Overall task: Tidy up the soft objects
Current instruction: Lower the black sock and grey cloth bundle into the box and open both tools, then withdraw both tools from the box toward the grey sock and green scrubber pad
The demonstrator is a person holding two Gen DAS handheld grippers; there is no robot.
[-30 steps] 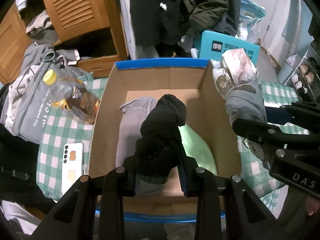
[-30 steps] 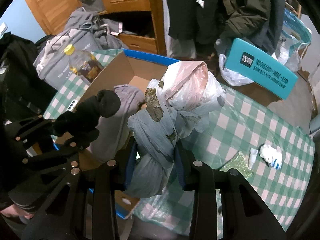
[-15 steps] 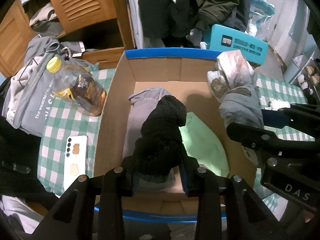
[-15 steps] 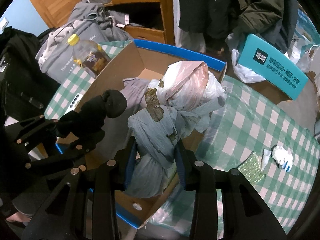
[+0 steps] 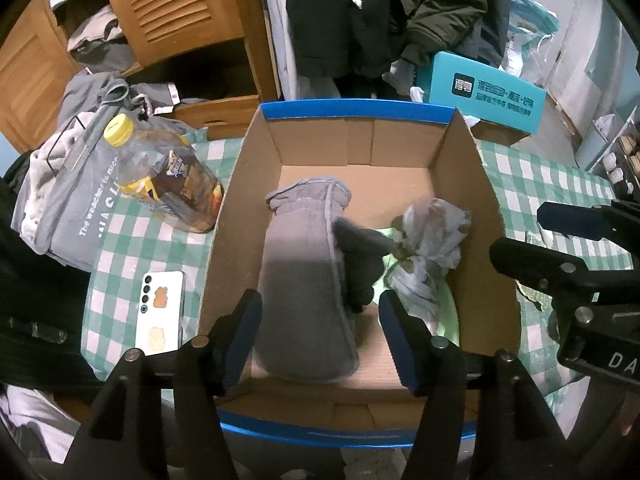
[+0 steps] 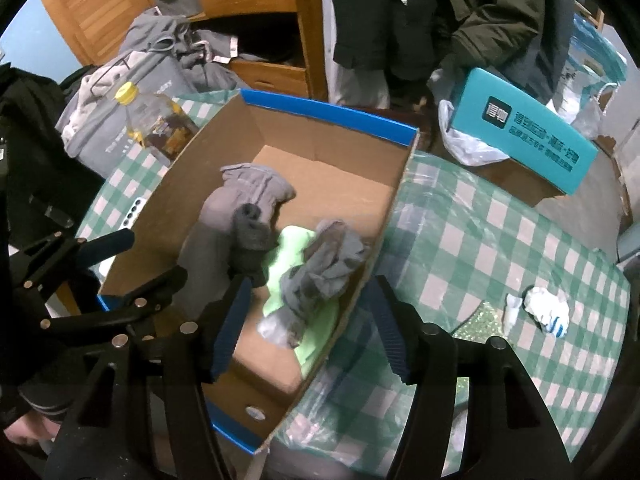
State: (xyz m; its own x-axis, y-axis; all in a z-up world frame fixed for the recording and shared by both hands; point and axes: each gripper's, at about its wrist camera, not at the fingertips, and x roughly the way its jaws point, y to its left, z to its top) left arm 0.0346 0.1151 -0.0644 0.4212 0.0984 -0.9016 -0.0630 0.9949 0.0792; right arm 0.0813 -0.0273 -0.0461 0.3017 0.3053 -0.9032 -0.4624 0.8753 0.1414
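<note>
An open cardboard box (image 5: 356,106) (image 6: 328,114) with a blue rim stands on the checked tablecloth. Inside lie a long grey garment (image 5: 304,280) (image 6: 224,216), a blurred black sock (image 5: 360,264) (image 6: 252,244), a pale green cloth (image 6: 296,256) and a grey plastic-bag bundle (image 5: 428,248) (image 6: 324,272). My left gripper (image 5: 320,334) hangs over the box's near edge, jaws opening, with nothing pressed between its pads. My right gripper (image 6: 308,330) hovers over the box's right wall, jaws also opening and empty, above the bundle.
To the left of the box a bottle (image 5: 160,176) with a yellow cap lies beside a white phone (image 5: 160,308). Grey clothes (image 5: 68,200) are piled at the far left. A teal box (image 6: 528,128) sits behind, and a white glove (image 6: 548,308) lies on the tablecloth at right.
Both grippers opened. The black sock dropped out of the left one and the bag bundle out of the right one, and both now lie in the box.
</note>
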